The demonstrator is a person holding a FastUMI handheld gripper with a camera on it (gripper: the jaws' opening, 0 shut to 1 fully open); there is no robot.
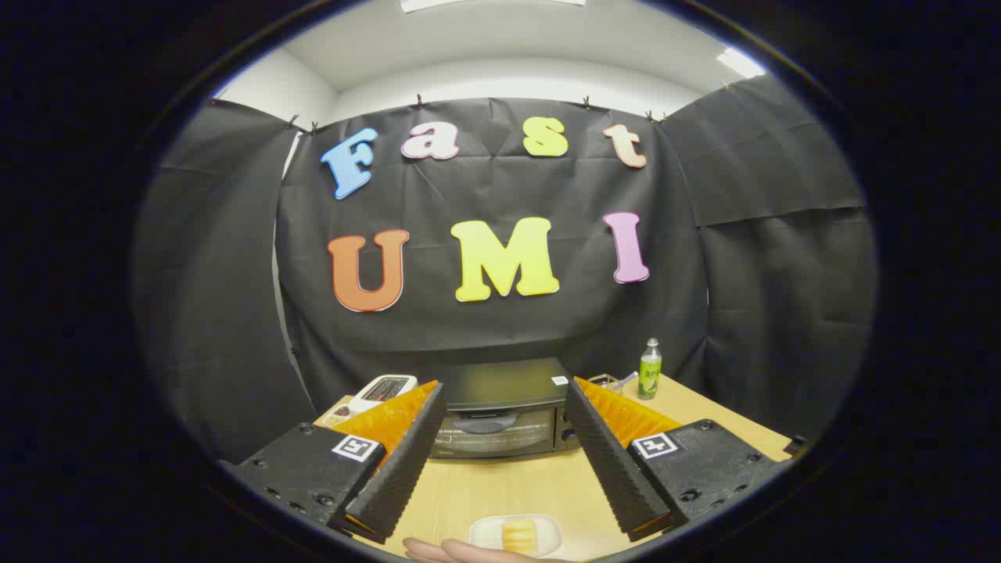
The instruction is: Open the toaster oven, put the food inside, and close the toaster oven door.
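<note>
Gripper (504,450) wide open, holding nothing; we line it up on toaster oven (500,410), door shut, beyond fingers. Food (518,534) waits on plate (481,536) on desk (508,489), between fingers, so guessing door first.

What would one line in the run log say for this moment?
gripper: open, holding nothing | toaster oven: beyond fingers, door shut | food: on plate on table | hand: by plate

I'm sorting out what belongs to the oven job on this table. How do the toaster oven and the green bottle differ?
The toaster oven is black, wide and boxy; the green bottle is slim and upright with a pale cap. The oven sits straight beyond the open gripper, door shut; the bottle stands off beside the oven, past one finger. Both rest on the wooden table.
</note>
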